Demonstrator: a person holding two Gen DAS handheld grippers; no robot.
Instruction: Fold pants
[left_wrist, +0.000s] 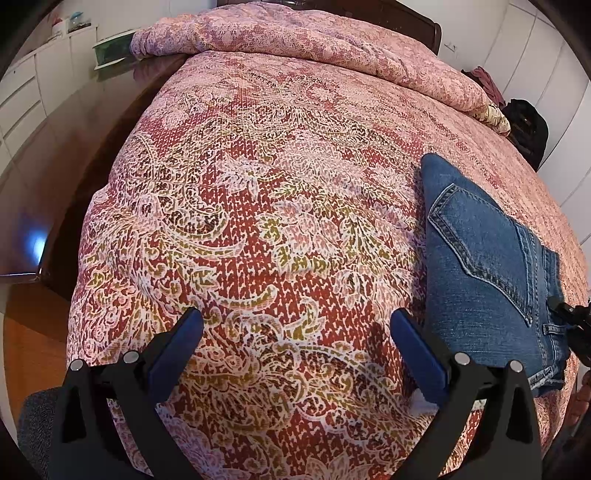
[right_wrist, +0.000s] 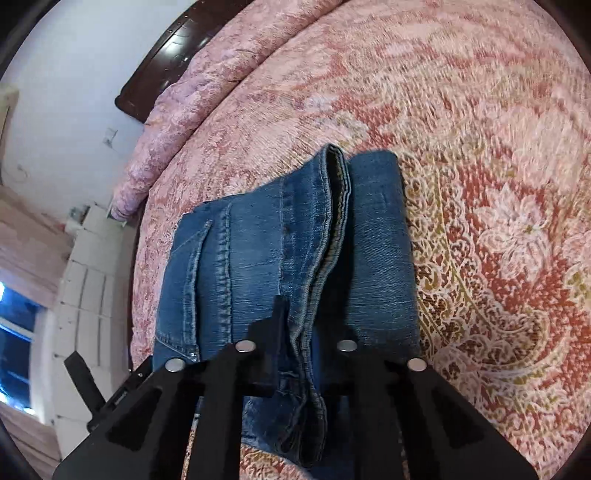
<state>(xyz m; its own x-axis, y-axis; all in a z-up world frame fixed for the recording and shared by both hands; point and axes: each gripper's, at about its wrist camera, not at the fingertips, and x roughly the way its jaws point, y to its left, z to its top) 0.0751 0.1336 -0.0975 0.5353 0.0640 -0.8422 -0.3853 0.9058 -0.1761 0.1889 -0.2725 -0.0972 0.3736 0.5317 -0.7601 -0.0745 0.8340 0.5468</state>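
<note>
Blue denim pants (left_wrist: 480, 258) lie folded into a compact stack on the patterned bedspread (left_wrist: 277, 221), at the right of the left wrist view with a back pocket facing up. My left gripper (left_wrist: 295, 321) is open and empty, hovering over bare bedspread just left of the pants. In the right wrist view the pants (right_wrist: 258, 251) fill the centre, hems and folded edge toward the far end. My right gripper (right_wrist: 310, 314) is shut on the near layers of the denim; its fingertips are partly buried in the cloth. It also shows in the left wrist view (left_wrist: 576, 325) at the pants' right edge.
A rolled pink quilt (left_wrist: 314, 48) lies along the head of the bed by a dark wooden headboard (right_wrist: 166, 48). Dark clothes (left_wrist: 524, 125) are piled off the far right corner. White cabinets (left_wrist: 33, 85) line the wall beyond the bed's left edge.
</note>
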